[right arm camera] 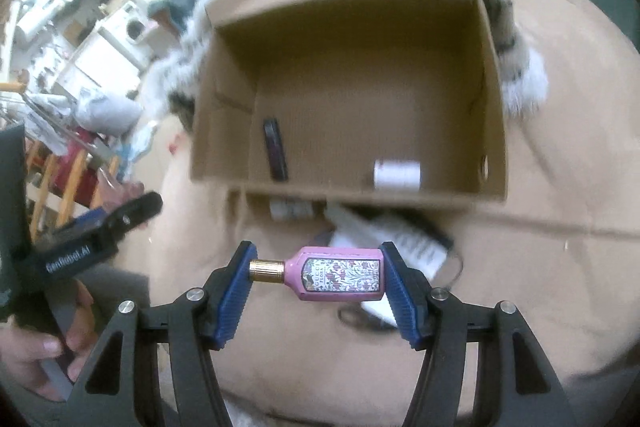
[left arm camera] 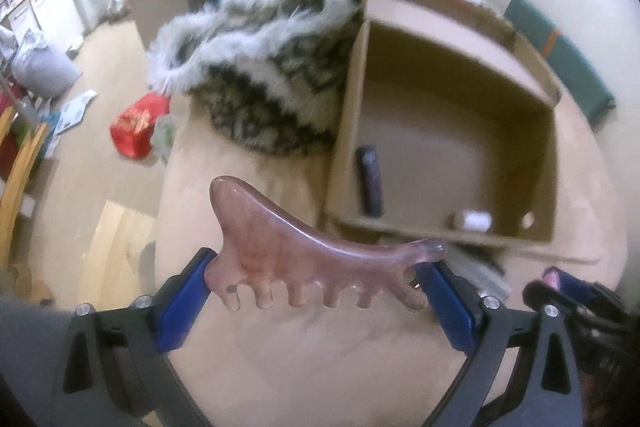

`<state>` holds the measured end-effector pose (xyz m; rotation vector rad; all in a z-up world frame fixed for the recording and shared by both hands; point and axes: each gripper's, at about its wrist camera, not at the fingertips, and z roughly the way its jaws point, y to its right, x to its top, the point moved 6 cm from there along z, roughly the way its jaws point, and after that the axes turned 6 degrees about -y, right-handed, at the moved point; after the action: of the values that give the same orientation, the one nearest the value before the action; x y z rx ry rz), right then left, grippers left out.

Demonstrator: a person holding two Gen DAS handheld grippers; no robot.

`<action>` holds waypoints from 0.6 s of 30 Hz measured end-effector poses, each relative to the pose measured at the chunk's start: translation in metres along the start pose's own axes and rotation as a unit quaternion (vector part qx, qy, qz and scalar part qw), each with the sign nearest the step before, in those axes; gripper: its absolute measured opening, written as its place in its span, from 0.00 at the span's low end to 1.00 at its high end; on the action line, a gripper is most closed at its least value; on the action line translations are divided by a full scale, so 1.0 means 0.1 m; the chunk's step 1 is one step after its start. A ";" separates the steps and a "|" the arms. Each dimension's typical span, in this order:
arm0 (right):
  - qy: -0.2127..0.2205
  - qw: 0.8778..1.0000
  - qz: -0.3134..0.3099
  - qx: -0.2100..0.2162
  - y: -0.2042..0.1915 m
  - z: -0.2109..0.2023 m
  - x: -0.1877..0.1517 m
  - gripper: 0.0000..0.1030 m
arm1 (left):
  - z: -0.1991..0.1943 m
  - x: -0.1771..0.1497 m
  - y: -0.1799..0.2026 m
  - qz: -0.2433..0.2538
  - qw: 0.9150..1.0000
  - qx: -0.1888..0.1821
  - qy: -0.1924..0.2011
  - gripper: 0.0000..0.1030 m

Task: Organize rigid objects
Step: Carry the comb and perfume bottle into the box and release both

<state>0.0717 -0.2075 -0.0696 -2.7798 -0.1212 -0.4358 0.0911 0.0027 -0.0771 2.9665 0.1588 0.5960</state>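
1. Two grippers hang over a beige padded surface (left arm camera: 248, 359), each holding one thing, with an open cardboard box (right arm camera: 490, 131) ahead of both.
2. The box stands with its flaps up; its near wall runs across the right wrist view just beyond the gripper tips, and its inside floor is mostly bare. A dark slim object (right arm camera: 275, 149) lies by the left inner wall and a small white cylinder (right arm camera: 397, 174) lies against the near wall.
3. A furry grey-and-white blanket (left arm camera: 256, 75) presses against the box's left side, so there is little room there; in front of the box lie some papers (right arm camera: 404, 239) and small items, blurred.
4. The left gripper (left arm camera: 316, 285) points steeply down, its blue pads clamped on the two ends of a pink toothed scraping comb (left arm camera: 280, 247), which spans the gap with its teeth toward the camera and its curved back toward the box.
5. The right gripper (right arm camera: 316, 277) also points steeply down, just short of the box's near wall. Its jaws grip a pink perfume bottle (right arm camera: 340, 277) lying crosswise, the gold cap against the left pad and the base against the right.
6. A hand (right arm camera: 44, 347) on the left gripper's handle shows at the left edge of the right wrist view.
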 end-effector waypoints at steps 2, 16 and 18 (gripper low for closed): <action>0.012 1.000 -0.004 0.016 0.00 -0.04 0.12 0.64 | -0.09 0.13 0.08 0.009 1.000 -0.005 0.020 0.95; 0.053 0.999 0.001 -0.002 0.26 0.03 0.86 0.64 | 0.16 0.74 0.54 0.045 0.998 -0.011 0.039 0.95; 0.055 0.998 0.004 -0.009 0.31 0.09 0.88 0.64 | 0.27 0.74 0.57 0.049 0.998 -0.009 0.030 0.95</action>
<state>0.1618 -0.2310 -0.0596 -2.7648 -0.0808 -0.5884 0.1739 -0.0471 -0.0659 2.9548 0.0119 0.6957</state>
